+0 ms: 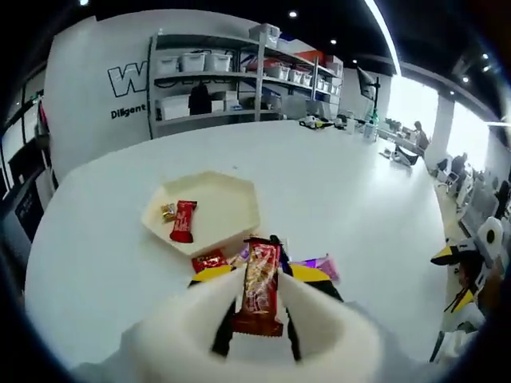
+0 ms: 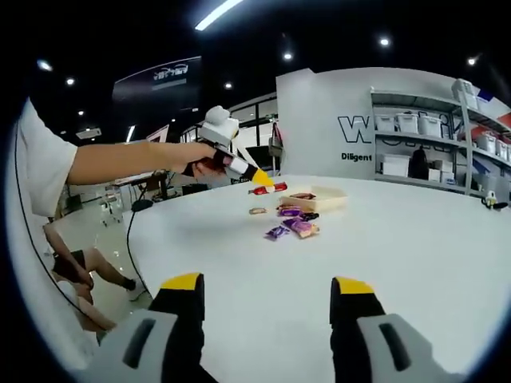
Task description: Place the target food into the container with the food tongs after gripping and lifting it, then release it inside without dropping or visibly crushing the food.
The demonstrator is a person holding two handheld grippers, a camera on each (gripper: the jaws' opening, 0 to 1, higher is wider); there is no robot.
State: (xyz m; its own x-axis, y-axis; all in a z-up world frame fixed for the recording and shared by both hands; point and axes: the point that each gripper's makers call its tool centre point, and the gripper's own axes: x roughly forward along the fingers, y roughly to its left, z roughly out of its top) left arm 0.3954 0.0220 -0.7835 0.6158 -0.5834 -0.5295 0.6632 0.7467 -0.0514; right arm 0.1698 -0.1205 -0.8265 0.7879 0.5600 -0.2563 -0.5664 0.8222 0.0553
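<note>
Red-wrapped and upright, a snack bar [image 1: 260,289] sits pinched between the left gripper [image 1: 259,315]'s jaws, lifted above the white table [image 1: 351,207]; its lower end is hidden behind the jaws. Beyond it lies the cream hexagonal tray [image 1: 231,209], holding a red packet [image 1: 183,221] and a small gold sweet [image 1: 168,211]. More wrappers [image 1: 313,267] lie partly hidden just beside the tray. Right gripper [image 2: 265,307] hangs wide apart, holding nothing.
</note>
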